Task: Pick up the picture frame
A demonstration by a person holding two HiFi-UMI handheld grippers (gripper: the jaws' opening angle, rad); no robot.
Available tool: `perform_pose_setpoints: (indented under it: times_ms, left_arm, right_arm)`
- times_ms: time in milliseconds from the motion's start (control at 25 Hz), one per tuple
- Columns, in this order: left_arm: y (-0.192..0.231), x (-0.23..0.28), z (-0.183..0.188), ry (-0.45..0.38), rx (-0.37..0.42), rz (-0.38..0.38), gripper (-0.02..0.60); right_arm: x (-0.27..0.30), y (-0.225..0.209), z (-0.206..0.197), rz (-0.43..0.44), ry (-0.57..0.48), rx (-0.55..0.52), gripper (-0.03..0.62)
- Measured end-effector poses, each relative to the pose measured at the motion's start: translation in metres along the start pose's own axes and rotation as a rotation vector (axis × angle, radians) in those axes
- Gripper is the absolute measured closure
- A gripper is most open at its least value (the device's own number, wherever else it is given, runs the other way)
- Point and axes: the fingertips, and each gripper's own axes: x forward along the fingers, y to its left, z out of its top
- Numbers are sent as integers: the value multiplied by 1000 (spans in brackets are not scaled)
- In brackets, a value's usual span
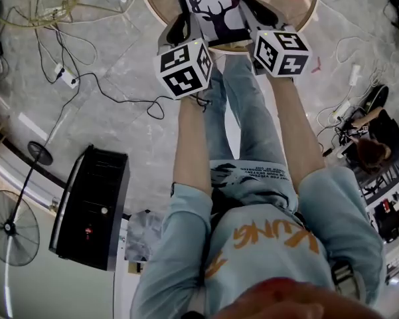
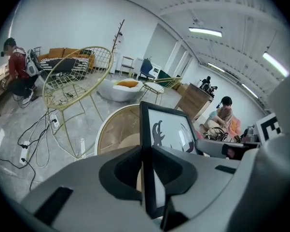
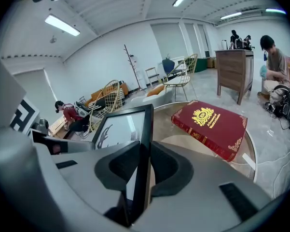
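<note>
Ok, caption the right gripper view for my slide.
Right gripper clamps one edge of the picture frame; a red book lies on the round table beyond.

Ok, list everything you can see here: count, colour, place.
Picture frame: one, black with a deer print, held over the table.
Round table: one, wood-toned with a white rim, under the frame.
Book: one, red with gold print, on the table.
Wire chair: one near, gold, on the floor beside the table.
Black box: one, on the floor.
Fan: one, black, beside the box.
Cabinet: one, wooden, further back.
Left hand-held gripper: one, grey, shut on the frame's left edge.
Right hand-held gripper: one, grey, shut on its right edge.
</note>
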Motion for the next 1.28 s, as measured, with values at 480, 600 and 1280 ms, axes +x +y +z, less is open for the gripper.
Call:
perform_pose_setpoints:
  times_ms: [480, 600, 1280]
  left_arm:
    - [-35, -117, 90, -119, 30, 12, 503]
    - [-44, -140, 122, -176, 42, 13, 503]
    - [-82, -293, 276, -521, 134, -21, 503]
  right_arm:
    - [-94, 61, 98, 23, -115, 7, 528]
    - [-112, 74, 131, 30, -158, -5, 530]
    - [-224, 169, 300, 97, -493, -132, 528]
